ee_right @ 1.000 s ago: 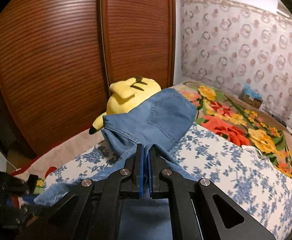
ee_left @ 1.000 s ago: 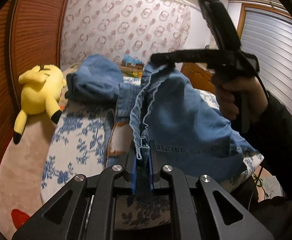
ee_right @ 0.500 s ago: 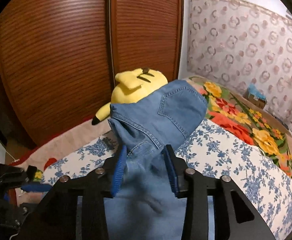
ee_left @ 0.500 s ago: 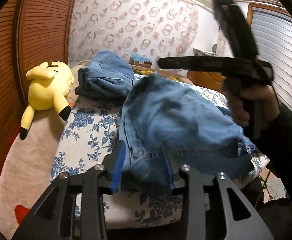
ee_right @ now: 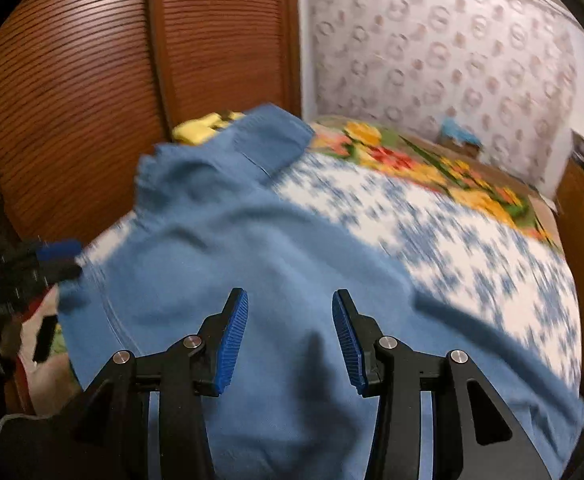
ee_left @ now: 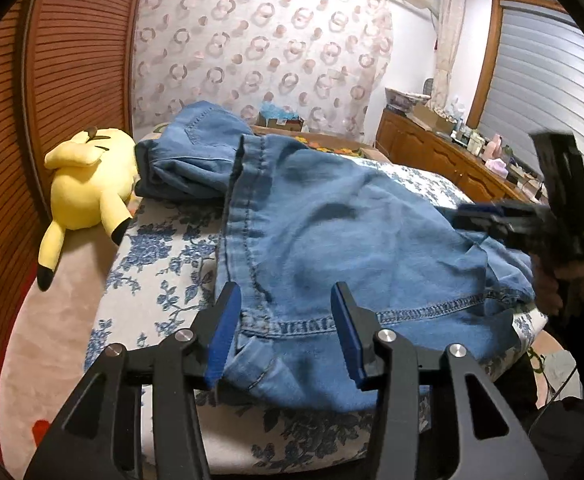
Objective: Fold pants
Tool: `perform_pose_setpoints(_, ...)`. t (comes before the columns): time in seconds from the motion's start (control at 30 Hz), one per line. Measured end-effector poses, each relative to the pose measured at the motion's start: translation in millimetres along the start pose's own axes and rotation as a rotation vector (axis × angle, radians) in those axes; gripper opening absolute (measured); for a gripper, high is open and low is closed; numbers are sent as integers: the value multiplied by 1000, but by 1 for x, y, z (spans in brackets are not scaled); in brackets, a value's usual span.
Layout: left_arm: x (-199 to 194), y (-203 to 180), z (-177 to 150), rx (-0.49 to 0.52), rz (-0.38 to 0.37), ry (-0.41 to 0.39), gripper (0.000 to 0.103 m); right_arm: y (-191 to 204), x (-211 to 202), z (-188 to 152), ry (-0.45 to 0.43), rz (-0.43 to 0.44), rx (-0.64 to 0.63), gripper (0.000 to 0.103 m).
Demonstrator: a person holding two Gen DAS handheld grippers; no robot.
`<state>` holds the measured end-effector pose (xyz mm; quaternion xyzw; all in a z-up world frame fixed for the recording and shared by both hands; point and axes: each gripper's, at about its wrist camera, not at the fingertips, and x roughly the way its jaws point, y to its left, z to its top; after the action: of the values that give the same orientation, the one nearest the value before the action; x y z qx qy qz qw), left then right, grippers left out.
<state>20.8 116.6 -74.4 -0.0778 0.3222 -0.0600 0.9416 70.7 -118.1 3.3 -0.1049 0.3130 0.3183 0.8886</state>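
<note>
Pants (ee_left: 331,240) lie spread on the bed (ee_left: 152,280) w/ blue floral cover, hem at near edge. Left hand-held gripper (ee_left: 284,328): jaws opening, denim between the pads but not pinched. Right hand-held gripper (ee_right: 290,332) spread over the fabric, gripping nothing. Yellow plush (ee_left: 84,188) far left, beside another denim pile (ee_left: 188,156).

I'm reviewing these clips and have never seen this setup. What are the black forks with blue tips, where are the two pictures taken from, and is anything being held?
Those are two hand-held grippers, each carrying a camera that looks along its fingers. One picture is from the left gripper, whose jaws are opening; the other from the right gripper, jaws apart. A pair of blue jeans lies on the flower-print bed, under both, gripped by neither. A yellow plush toy lies beside them. The left view also shows the person's hand with the right gripper.
</note>
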Motion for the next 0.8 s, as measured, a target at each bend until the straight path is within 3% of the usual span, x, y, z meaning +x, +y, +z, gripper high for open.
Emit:
perform_pose_setpoints(0.17, 14, -9, 1, 16, -20, 38, 48, -6, -16, -24, 15, -18, 43, 46)
perform_pose_setpoints(0.23, 18, -13, 0, 20, -33, 47, 82, -8, -22, -33, 19, -7, 62, 46)
perform_pose_setpoints(0.27, 19, -15, 0, 23, -40, 42, 87, -7, -25, -37, 19, -9, 70, 46)
perform_pose_setpoints(0.8, 26, -30, 6, 36, 2, 34, 87, -5, -20, -78, 60, 60, 147, 43)
